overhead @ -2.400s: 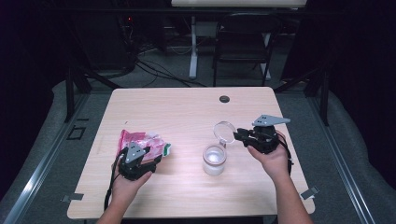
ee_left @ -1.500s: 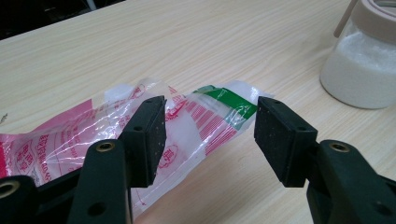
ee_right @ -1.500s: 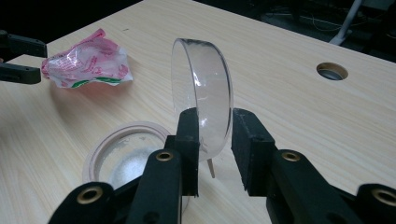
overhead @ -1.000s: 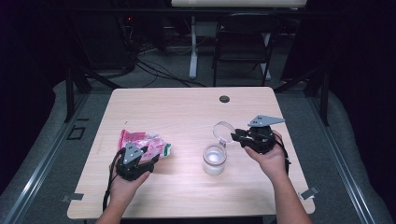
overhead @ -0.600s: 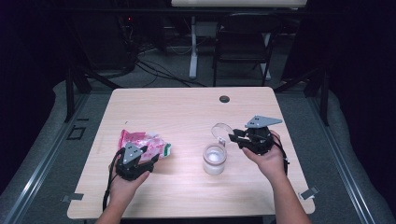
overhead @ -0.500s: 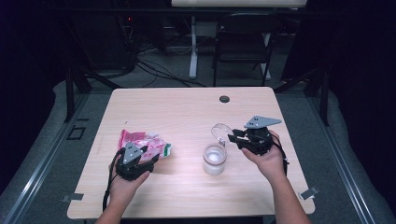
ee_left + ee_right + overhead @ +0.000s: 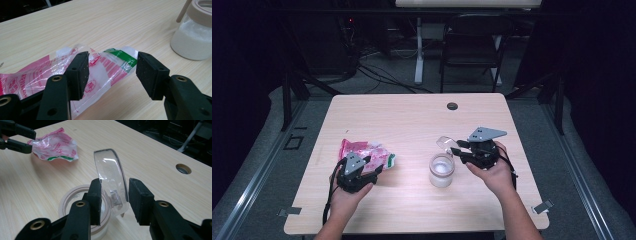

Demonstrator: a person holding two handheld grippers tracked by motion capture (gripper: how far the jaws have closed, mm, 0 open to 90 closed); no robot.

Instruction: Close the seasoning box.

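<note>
A clear jar (image 7: 441, 170) of white powder stands at mid table, its beige rim (image 7: 67, 197) below my right gripper (image 7: 457, 150). The jar's clear round lid (image 7: 110, 170) stands on edge, tilted up beside the rim. My right gripper (image 7: 113, 200) straddles the lid; its jaws have just been opening, and a gap shows beside the right pad. A crumpled pink, green and clear plastic bag (image 7: 362, 150) lies at the left. My left gripper (image 7: 112, 72) is open, its pads either side of the bag (image 7: 107, 65) without pressing it. The jar (image 7: 192, 37) is also in the left gripper view.
The light wooden table (image 7: 412, 120) has a round cable hole (image 7: 452, 106) near its far edge. A dark chair (image 7: 472, 50) and cables stand on the floor beyond. The left gripper (image 7: 15, 137) appears at the top left of the right gripper view.
My right gripper has shifted slightly left toward the jar with the lid between its jaws, and the jaws have widened. The left hand and the bag have stayed put.
</note>
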